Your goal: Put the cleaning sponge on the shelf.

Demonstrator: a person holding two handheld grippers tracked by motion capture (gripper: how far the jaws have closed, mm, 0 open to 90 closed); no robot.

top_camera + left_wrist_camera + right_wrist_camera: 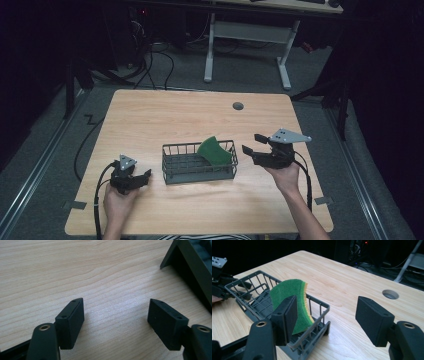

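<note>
Jaws wide, empty on both. High view: right gripper [254, 143] just right of grey wire basket [199, 170] holding bent green sponge [215, 151]; left gripper [141, 177] idle. Right gripper view: sponge beyond left jaw. Placement looks done; next, retreat.

Light wood table [165, 117] w/ grey round cable port [238, 106] near far edge; in the right gripper view the port sits beyond the right-hand jaw. Dark wire basket [199, 170] stands directly on the tabletop, just behind the left-hand jaw in that view. In the left gripper view, bare wood grain btwn the jaws, basket corner at upper right.
</note>
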